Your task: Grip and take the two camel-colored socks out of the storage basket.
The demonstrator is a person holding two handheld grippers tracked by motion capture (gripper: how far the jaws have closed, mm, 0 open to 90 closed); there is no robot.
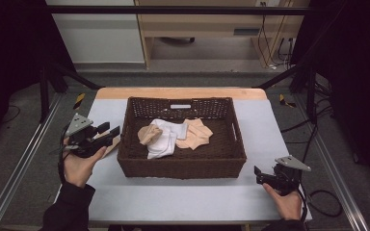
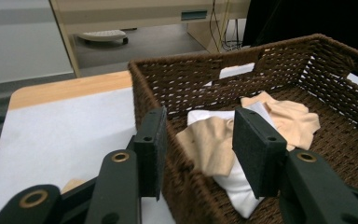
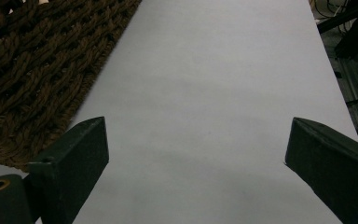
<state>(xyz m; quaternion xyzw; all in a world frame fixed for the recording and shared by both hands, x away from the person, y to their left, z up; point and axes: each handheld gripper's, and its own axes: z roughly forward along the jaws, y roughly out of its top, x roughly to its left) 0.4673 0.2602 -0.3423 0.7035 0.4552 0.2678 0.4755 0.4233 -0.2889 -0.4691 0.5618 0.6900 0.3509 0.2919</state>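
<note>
My left gripper (image 1: 107,134) hovers half open and empty just outside the basket's (image 1: 180,166) left wall; the heap of beige and white cloths (image 1: 173,135) lies inside, to its right; my right gripper (image 1: 260,175), wide open and empty, sits farther off.

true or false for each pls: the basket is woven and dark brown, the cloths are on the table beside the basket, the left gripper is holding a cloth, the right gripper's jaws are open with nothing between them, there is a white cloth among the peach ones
1. The basket is woven and dark brown. True.
2. The cloths lie on the table beside the basket. False: the peach cloths lie inside the basket.
3. The left gripper holds a cloth. False: its jaws stand apart with nothing between them, just outside the basket's left wall.
4. The right gripper has open jaws with nothing between them. True.
5. A white cloth lies among the peach ones. True.
</note>
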